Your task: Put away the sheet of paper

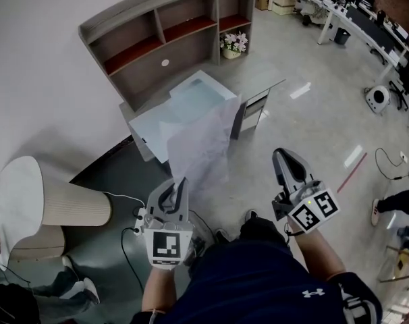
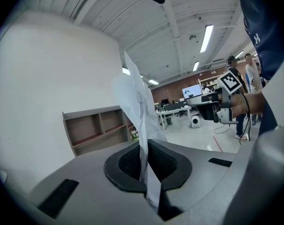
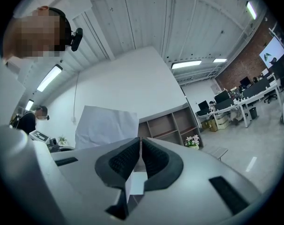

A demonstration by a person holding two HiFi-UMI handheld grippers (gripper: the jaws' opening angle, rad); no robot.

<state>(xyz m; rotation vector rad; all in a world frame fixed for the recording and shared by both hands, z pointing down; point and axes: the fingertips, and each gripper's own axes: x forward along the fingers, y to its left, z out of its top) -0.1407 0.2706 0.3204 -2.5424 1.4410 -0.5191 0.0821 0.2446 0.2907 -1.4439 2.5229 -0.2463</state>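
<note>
left gripper [image 1: 181, 183]: clamped on sheet's near bottom edge
right gripper [image 1: 284, 156]: jaws together, empty, right of sheet
sheet of paper [image 1: 203, 137]: upright in air, before far desk [image 1: 154, 119]
handling: likely light, floppy, tearable; pinch an edge

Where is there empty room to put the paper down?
The pale tabletop before the shelf unit looks bare, though the sheet of paper in the left gripper hides its near edge. The shelf's upper cubbies look empty; the flowers fill the lower right one.
</note>
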